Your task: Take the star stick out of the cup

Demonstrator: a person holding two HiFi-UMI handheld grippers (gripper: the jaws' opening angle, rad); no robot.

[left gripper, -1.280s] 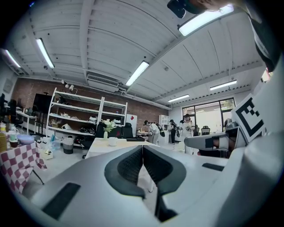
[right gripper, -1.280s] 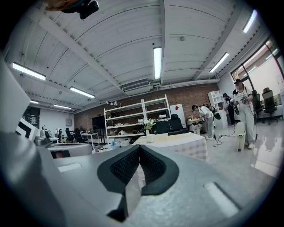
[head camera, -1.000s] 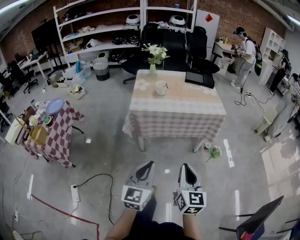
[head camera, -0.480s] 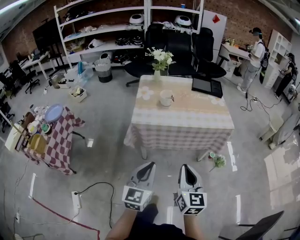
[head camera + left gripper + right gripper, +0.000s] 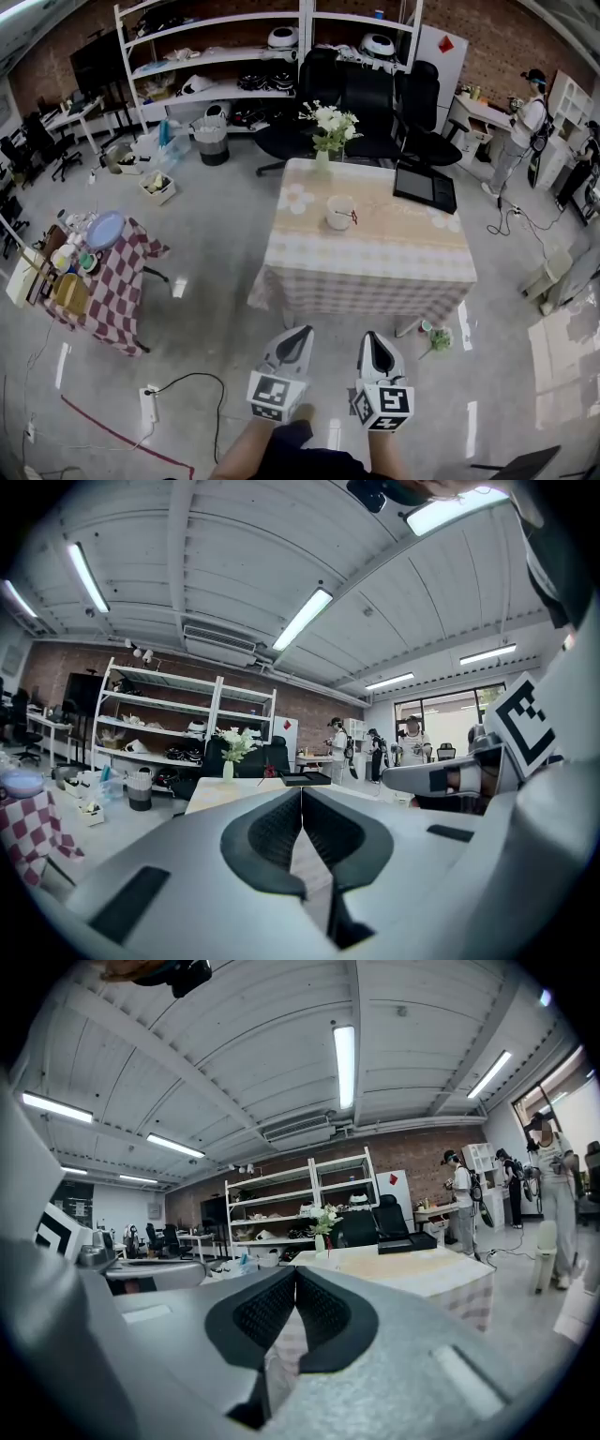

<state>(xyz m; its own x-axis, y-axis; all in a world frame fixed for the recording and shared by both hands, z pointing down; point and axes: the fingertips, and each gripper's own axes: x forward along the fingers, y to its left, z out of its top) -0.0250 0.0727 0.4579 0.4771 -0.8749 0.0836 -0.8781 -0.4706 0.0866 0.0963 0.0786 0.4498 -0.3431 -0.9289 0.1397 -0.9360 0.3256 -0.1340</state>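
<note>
A white cup (image 5: 339,212) stands on the table with the checked cloth (image 5: 375,281), and a thin stick (image 5: 352,218) leans out of its right side. Both grippers hover over the floor, well short of the table's near edge. My left gripper (image 5: 297,331) is shut with nothing in it, its jaws meeting along a line in the left gripper view (image 5: 301,795). My right gripper (image 5: 371,337) is likewise shut and empty (image 5: 295,1273). The cup is too small to make out in either gripper view.
A vase of white flowers (image 5: 325,141) and a black tray (image 5: 424,186) share the table. A small red-checked table (image 5: 112,286) with dishes stands left. Shelves (image 5: 216,56) and black chairs (image 5: 352,94) lie behind. A cable and power strip (image 5: 148,403) cross the floor. A person (image 5: 527,127) stands far right.
The table and cup have come nearer and lower in the head view as both grippers travelled forward together. Their jaws stayed shut.
</note>
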